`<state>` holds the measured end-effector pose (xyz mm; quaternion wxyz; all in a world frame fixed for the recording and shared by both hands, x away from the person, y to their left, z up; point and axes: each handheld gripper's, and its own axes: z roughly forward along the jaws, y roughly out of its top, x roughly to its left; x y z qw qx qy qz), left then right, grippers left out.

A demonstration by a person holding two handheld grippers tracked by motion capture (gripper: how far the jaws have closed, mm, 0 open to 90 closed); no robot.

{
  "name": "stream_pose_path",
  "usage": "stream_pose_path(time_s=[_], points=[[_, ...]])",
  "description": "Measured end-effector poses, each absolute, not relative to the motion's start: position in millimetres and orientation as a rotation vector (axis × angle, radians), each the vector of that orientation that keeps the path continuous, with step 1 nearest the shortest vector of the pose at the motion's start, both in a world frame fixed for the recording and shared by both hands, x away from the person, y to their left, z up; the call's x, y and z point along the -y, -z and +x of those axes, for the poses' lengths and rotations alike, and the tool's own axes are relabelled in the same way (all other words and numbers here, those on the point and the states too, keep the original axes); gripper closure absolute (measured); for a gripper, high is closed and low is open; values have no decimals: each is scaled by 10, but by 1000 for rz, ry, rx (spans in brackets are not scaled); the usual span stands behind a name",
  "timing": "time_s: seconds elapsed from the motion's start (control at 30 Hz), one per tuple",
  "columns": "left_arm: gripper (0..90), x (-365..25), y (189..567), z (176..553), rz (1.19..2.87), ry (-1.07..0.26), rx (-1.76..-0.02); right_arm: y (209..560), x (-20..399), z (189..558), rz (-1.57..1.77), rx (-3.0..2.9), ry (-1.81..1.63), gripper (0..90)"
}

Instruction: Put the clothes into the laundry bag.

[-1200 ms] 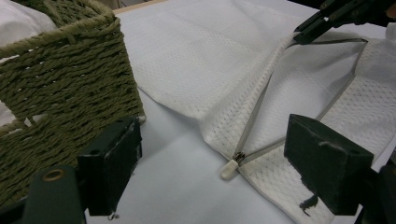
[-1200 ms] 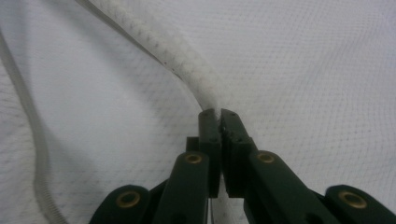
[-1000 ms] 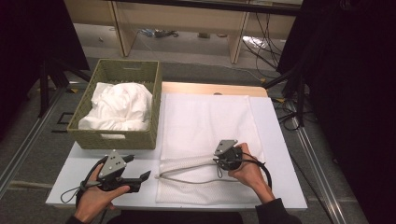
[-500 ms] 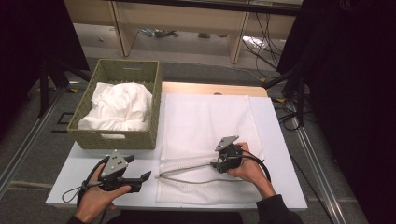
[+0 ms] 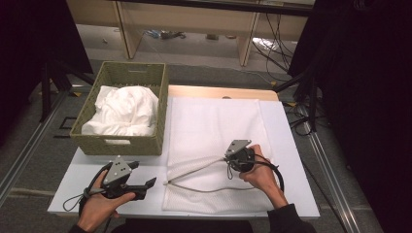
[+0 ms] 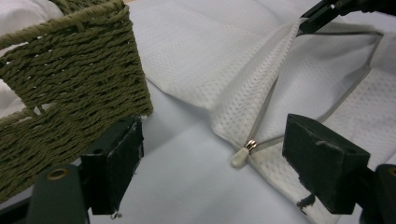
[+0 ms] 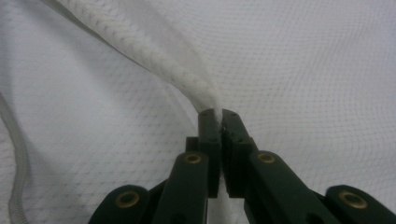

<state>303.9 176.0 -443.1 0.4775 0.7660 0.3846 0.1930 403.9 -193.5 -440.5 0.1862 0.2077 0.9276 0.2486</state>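
Looking along our right gripper (image 7: 219, 122), we see its two black jaws, which have just been closing, pinched together on a raised fold of the white mesh laundry bag (image 7: 303, 60), whose zipper tape (image 7: 16, 163) curves at the left edge.

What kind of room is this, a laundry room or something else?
Probably a lab or workshop set up for recording, not a home laundry. A small white table stands on grey carpet with dark curtains beside it, loose cables run under a wooden bench behind, and hand-held grippers work on a white mesh laundry bag.
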Motion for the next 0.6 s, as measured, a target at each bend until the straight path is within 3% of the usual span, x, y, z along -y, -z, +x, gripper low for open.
stream_pose_path(time_s=[0.33, 0.6], points=[[200, -1822, 4077, 3168, 1767, -462, -977, 4293, 1984, 4026, 652, -2536, -740, 893], [191, -2113, 3569, 3735, 1862, -589, -1061, 4142, 1997, 4028, 611, -2493, -787, 893]])
